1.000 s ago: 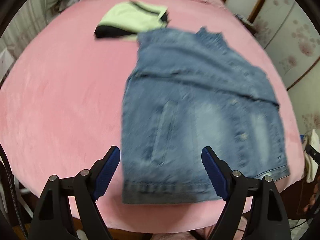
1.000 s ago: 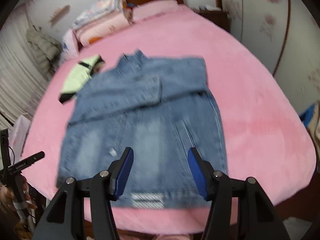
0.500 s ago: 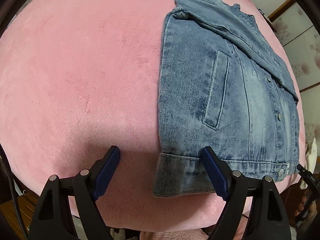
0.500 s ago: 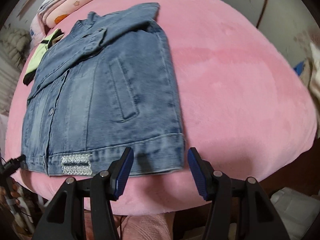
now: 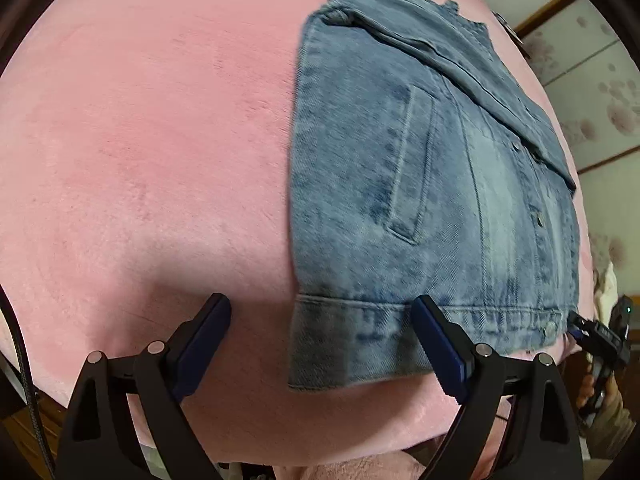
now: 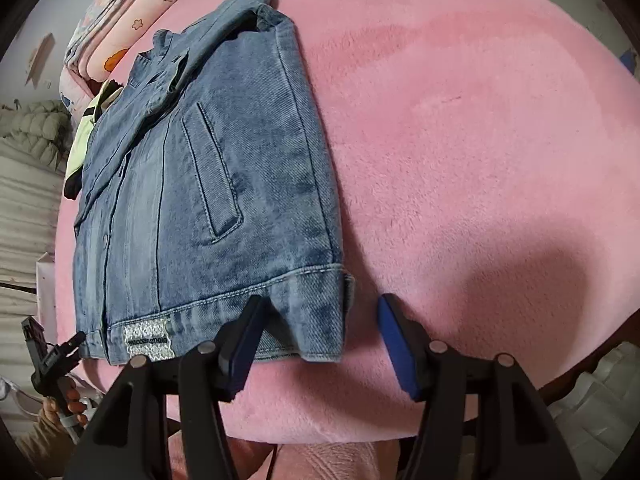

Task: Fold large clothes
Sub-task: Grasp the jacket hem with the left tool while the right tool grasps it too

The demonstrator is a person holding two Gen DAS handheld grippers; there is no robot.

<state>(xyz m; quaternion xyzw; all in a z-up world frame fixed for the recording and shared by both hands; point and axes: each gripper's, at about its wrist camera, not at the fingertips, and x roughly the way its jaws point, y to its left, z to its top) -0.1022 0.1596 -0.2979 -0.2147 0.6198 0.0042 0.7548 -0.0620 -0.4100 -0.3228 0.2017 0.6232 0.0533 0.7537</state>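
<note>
A blue denim jacket [image 5: 420,184] lies flat on the pink bed [image 5: 140,160], sleeves folded across its chest and hem toward me. My left gripper [image 5: 322,312] points down at the hem's left corner. That corner lies between its jaws, which are opening, and the pads do not press it. My right gripper [image 6: 320,312] straddles the hem's right corner [image 6: 320,320] in the same way; its jaws are opening slightly and its left finger lies over the cloth. Each gripper also shows at the edge of the other's view: right gripper [image 5: 596,332], left gripper [image 6: 52,356].
A folded green and black garment [image 6: 80,148] lies beyond the jacket's collar. Pillows and folded bedding [image 6: 120,28] are stacked at the head of the bed. A grey padded coat [image 6: 28,132] hangs at the left. Wardrobe doors [image 5: 600,80] stand on the right. The bed's front edge is just below the hem.
Both grippers have come down and in toward the jacket's hem, which now fills more of each view. The left jaws stand wider apart than before.
</note>
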